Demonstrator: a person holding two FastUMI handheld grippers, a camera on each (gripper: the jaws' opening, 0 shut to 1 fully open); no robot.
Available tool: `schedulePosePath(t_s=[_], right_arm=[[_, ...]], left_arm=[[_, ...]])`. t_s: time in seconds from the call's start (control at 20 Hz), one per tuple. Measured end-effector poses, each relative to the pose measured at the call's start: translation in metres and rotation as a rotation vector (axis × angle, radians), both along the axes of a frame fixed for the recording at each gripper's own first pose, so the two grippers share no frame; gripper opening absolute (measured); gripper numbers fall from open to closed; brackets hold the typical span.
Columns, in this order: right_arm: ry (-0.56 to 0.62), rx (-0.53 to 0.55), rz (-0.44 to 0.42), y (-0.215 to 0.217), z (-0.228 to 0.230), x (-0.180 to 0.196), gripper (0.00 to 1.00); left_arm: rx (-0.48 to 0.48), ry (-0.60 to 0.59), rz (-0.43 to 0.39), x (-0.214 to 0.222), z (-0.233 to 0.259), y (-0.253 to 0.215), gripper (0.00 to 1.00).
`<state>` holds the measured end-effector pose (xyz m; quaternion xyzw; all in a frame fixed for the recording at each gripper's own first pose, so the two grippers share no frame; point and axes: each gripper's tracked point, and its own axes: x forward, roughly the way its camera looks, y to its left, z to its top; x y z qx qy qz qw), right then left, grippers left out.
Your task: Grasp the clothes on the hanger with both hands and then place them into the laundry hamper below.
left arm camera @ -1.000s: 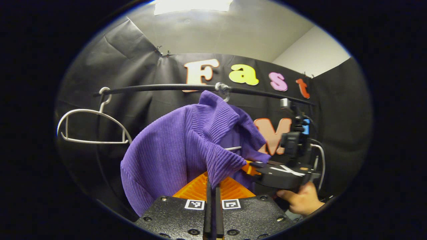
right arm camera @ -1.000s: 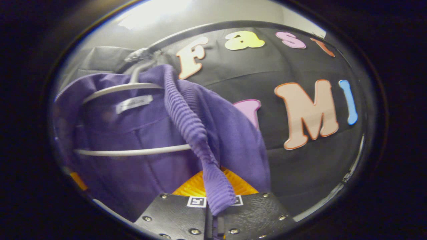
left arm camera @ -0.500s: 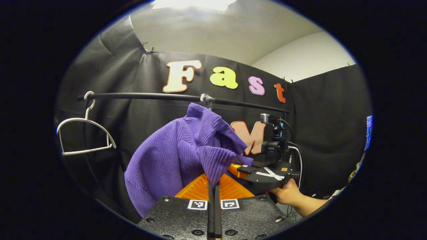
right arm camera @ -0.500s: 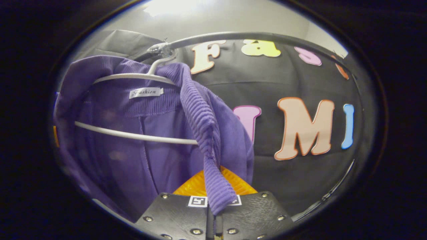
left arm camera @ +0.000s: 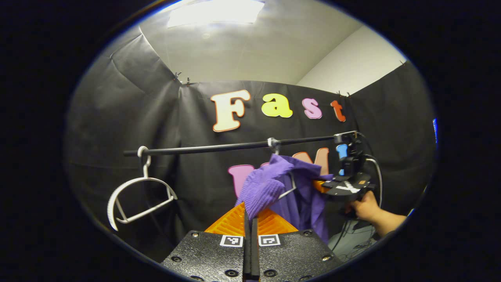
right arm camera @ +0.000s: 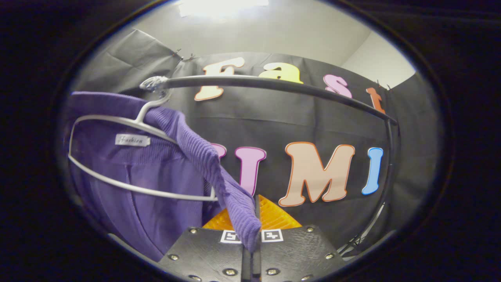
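Rail [left arm camera: 219,148] spans the booth, seen in both views; two hangers hook onto it.

Sweater [left arm camera: 285,188], purple rib knit, is half off its hanger [right arm camera: 129,156]. In the right gripper view the body hangs inside the wire frame, while one ribbed edge runs down over the hanger's shoulder into your right tongs [right arm camera: 250,235]. In the left gripper view another ribbed fold runs down into your left tongs [left arm camera: 250,219].

Both tongs are clenched on knit: each pair of fingers is closed together with fabric pinched between them. The right tongs also show in the left gripper view beside the sweater, with your hand [left arm camera: 366,207] below them.

Spare hanger [left arm camera: 137,197], bare, hangs tilted at the rail's left end, well apart from the sweater.

Hamper: the frames give no look at it.

Risks, as judgement:
- The collar looks to be looped around the wire. Pull straight down and you drag the hanger along or unhook it from the rail.
- Each grip is on a thin edge only. A jerk may slip the knit out of one pair of tongs, leaving the load lopsided.
- Uneven pull between your hands could stretch the ribbing or snag it on the hanger tip.
- You lower blind; the drop may miss the hamper.
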<state>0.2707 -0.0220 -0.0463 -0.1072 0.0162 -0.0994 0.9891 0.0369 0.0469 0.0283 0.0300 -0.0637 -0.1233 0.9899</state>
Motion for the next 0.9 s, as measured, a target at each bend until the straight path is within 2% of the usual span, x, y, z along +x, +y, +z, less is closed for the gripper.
schedulePosePath(t_s=[0.15, 0.25, 0.4, 0.65, 0.9], right_arm=[[-0.036, -0.033, -0.040, -0.006, 0.010, 0.013, 0.05], [-0.059, -0.086, -0.086, -0.010, 0.015, 0.019, 0.00], [-0.108, -0.153, -0.133, -0.013, 0.027, 0.026, 0.00], [-0.139, -0.174, -0.168, -0.023, 0.035, 0.047, 0.00], [-0.151, -0.178, -0.164, -0.033, 0.030, 0.070, 0.00]], left_arm=[[0.026, -0.003, 0.061, 0.016, 0.007, 0.021, 0.00], [0.054, -0.032, 0.126, 0.030, 0.017, 0.041, 0.00], [0.093, -0.060, 0.211, 0.053, 0.029, 0.061, 0.00], [0.160, -0.101, 0.290, 0.093, 0.047, 0.075, 0.00], [0.150, -0.102, 0.296, 0.118, 0.043, 0.074, 0.00]])
